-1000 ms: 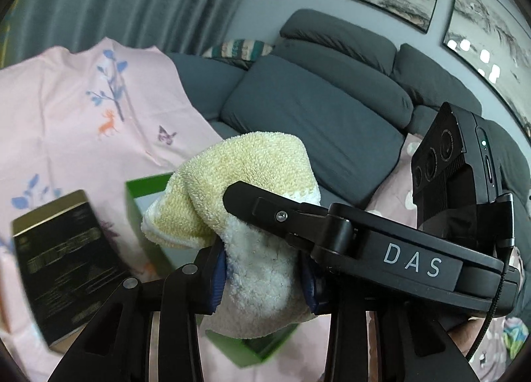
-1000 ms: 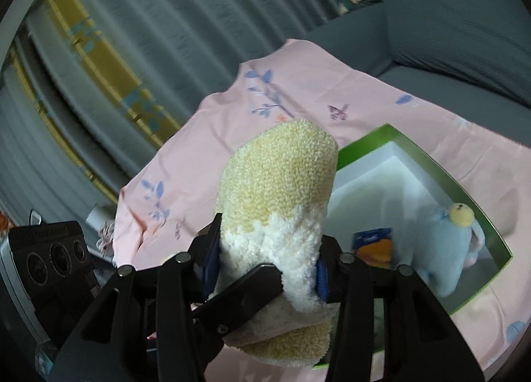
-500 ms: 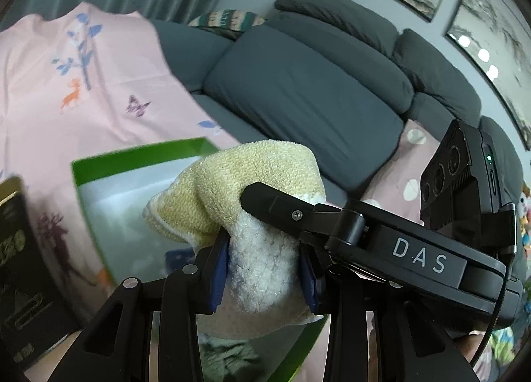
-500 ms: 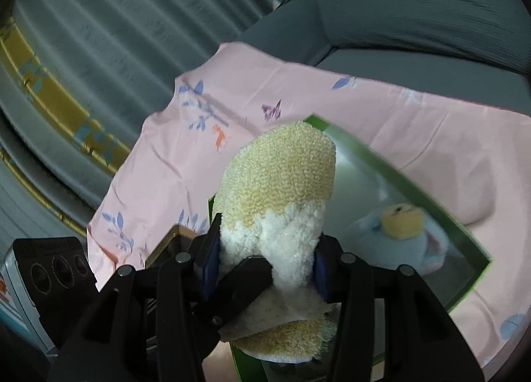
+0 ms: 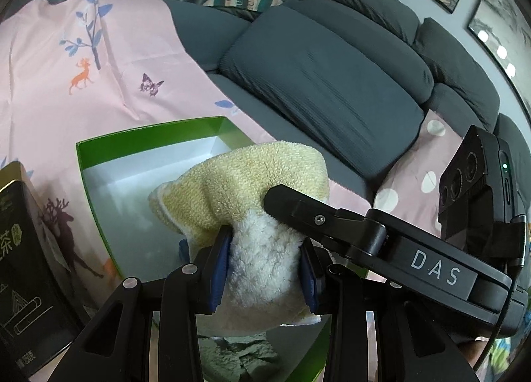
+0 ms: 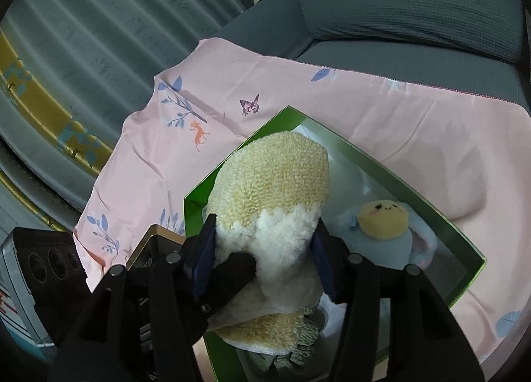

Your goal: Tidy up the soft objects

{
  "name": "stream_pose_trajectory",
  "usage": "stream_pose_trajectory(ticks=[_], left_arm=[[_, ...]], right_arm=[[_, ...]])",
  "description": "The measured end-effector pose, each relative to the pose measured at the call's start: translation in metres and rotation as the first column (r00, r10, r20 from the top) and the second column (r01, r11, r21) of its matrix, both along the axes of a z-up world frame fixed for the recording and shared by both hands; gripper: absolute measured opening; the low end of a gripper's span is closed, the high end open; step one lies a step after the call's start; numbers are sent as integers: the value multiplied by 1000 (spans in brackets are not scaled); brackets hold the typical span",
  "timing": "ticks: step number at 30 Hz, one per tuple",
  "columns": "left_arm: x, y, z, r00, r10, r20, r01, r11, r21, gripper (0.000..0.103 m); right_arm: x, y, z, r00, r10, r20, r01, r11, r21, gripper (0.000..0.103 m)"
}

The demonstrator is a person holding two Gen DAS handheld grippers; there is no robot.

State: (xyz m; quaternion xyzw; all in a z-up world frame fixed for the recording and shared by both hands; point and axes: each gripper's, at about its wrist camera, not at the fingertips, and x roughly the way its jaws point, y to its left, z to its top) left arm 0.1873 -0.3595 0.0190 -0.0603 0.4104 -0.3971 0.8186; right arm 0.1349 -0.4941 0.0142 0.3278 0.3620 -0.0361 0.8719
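Note:
A folded yellow and white towel (image 5: 245,189) is held by both grippers at once. My left gripper (image 5: 264,269) is shut on its white part, and so is my right gripper (image 6: 264,259), whose arm crosses the left wrist view. The towel (image 6: 275,183) hangs over the open green box (image 6: 464,242) with a white inside (image 5: 139,183). A light blue plush toy with a yellow face (image 6: 385,229) lies in the box. A grey-green soft item (image 6: 282,362) lies in the box under the towel; it also shows in the left wrist view (image 5: 239,358).
The box sits on a pink printed cloth (image 5: 66,60) spread on a surface. A black and gold tin (image 5: 23,266) stands left of the box. A grey sofa (image 5: 332,83) is behind, grey curtains (image 6: 99,33) to the left.
Both grippers have carried the towel from beside the box to above it and lower. The box interior and the plush toy now fill more of the views.

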Motion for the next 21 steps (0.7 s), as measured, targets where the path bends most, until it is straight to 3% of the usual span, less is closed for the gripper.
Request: stream_pose_trajectory(ticks=[4,7,10,21], left_arm=[[1,-2,-1,1000,19,9,-19,999,35,38],[6,-3,-2,990,125,72,-134,981,140,38],[17,1,-7,989,149,7,-149,980,132,38],[16,2,-4,990,142,7,-142,983,117,38]], right_arm=[[-4,-4,1,1000,-3,2,2,1000,7,57],[-7,-2,4,1000,1,6,-1,1000,-2,59],[-8,-1,8,1000,-16,1,16,998,-53,59],[-16,-7,11,999,-51,4,51,995,-82,62]])
